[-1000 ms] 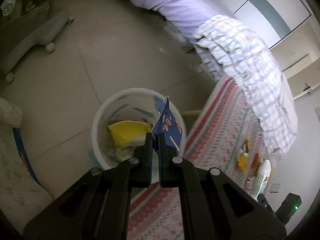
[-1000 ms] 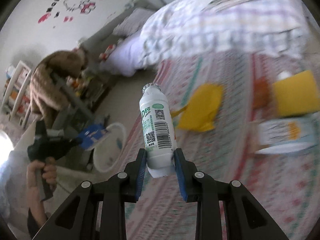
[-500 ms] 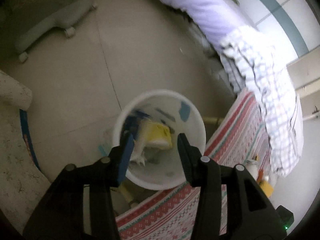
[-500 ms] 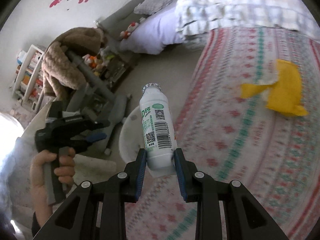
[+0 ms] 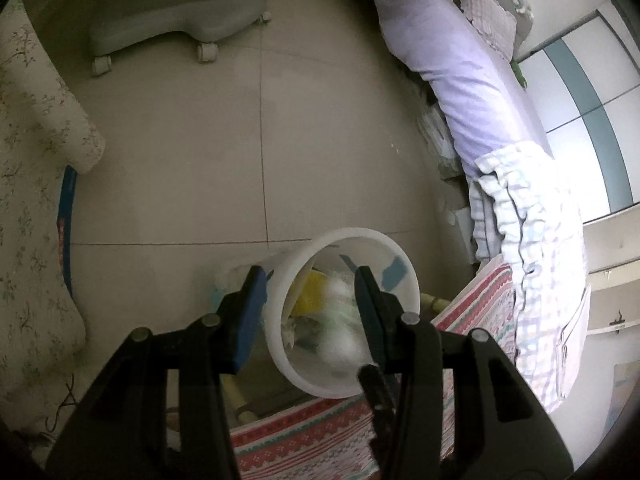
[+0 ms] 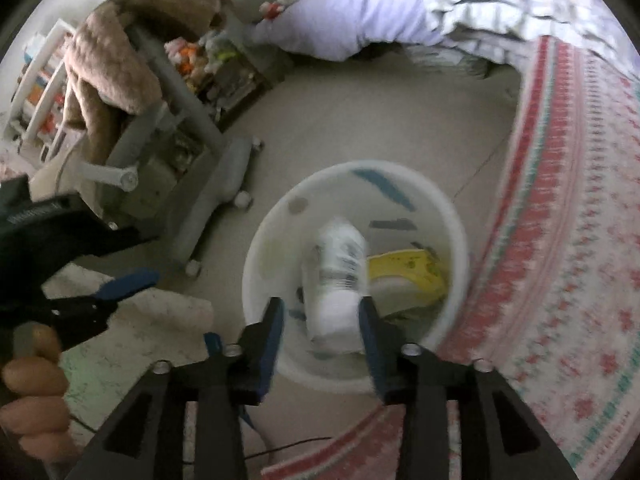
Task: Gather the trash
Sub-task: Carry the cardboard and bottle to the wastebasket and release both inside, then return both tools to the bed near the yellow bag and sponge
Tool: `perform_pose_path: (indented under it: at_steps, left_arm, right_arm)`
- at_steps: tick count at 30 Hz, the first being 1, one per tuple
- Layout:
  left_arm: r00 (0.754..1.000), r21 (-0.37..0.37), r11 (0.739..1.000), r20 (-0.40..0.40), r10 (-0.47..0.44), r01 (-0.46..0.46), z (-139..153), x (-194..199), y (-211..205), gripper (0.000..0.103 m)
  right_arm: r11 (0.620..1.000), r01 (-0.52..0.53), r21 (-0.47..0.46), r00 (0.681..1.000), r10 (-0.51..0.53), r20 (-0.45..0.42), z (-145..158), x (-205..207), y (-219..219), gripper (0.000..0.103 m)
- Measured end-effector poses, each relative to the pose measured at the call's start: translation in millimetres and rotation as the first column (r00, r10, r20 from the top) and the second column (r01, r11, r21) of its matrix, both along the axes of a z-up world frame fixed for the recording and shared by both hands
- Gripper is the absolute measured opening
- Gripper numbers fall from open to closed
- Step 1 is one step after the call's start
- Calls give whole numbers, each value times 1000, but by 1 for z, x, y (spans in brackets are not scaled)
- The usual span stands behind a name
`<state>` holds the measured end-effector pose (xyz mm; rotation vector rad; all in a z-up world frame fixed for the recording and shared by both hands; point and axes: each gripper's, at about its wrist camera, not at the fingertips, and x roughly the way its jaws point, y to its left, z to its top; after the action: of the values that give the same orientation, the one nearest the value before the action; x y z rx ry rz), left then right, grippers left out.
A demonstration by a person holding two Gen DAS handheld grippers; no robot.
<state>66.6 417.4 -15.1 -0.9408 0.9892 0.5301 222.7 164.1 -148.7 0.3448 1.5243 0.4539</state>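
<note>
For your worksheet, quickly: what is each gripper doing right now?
Left gripper: open, holding nothing.
Right gripper: open; the bottle is between its fingers, blurred, over the bin.

We saw the tiled floor (image 5: 168, 152) carrying a white bin (image 6: 456, 236), a patterned rug (image 6: 568, 240) and a wheeled grey base (image 5: 168, 24).

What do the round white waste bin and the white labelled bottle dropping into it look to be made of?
Round white waste bin: probably plastic, with a smooth, slightly translucent wall and a thick moulded rim. White labelled bottle: likely opaque plastic under a printed wrap label, but motion blur leaves that open.
</note>
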Motion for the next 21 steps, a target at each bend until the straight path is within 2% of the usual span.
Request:
perform_pose_path:
  at_steps: [8,13,16,19,21]
  left_arm:
    - [998,19,999,36,-42,41,13,5,-18,48]
    - [984,75,983,52,-171,167,28,18,-62,53]
    - [964,100,963,61,-258,251,35,27,-92,54]
    - [921,116,921,82,-381,371,41,38,-129,62]
    - [880,116,883,97,-465,454,42,45,-158,65]
  right_arm:
    - [999,15,-42,999,-14,33,18,-11,-28,51]
    - [997,59,-45,998,-57,41,44,-22,-73,53]
    - [996,78,-52,996,-76,49,63,-33,-106,53]
    - [990,113,-85,992,-108,58,85,-47,-151,54]
    - [983,147,-108,988,-142,60,99,-56,-183,57]
